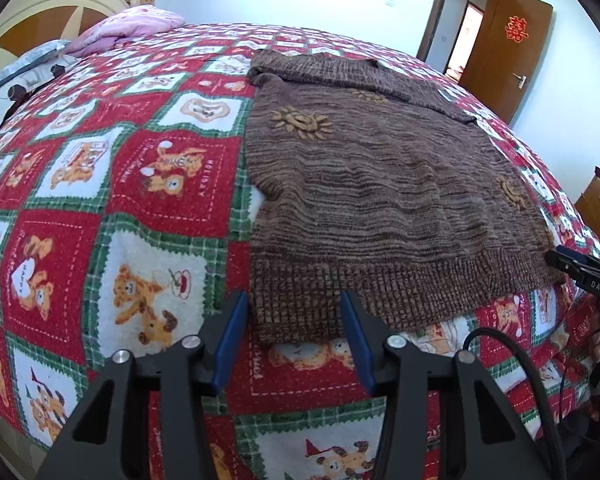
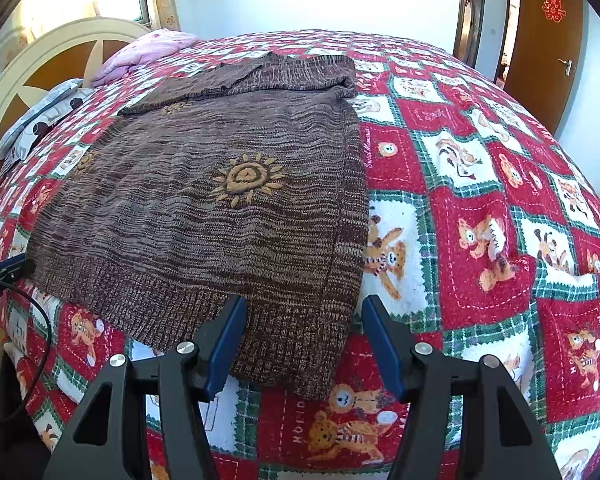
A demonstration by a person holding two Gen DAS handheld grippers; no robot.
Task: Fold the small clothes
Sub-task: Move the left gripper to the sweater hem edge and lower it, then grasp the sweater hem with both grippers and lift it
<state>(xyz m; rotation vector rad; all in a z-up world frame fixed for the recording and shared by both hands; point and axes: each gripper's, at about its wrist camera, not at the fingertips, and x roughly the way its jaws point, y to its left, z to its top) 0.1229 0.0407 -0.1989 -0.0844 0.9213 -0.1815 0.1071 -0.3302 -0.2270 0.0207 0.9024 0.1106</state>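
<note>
Left-wrist footage showed, at far left, a cream headboard with a grey patterned pillow and a pink quilt below it, all at the head of a bed spread with a red, white and green teddy-bear blanket. Further right, a brown knitted sweater with orange sun motifs lay flat on the blanket, its sleeves folded across the far end and its ribbed hem nearest the camera. The left tongs straddled the hem's left corner with blue pads on either side; the pads stood apart and did not appear to press the knit, so nothing was gripped. At the right edge a brown door bearing a red paper emblem stood open. Right-wrist footage showed the left tongs' tip at the far left beside the hem, then the sweater, and the right tongs spread wide around the hem's right corner, its pads clear of the fabric.
</note>
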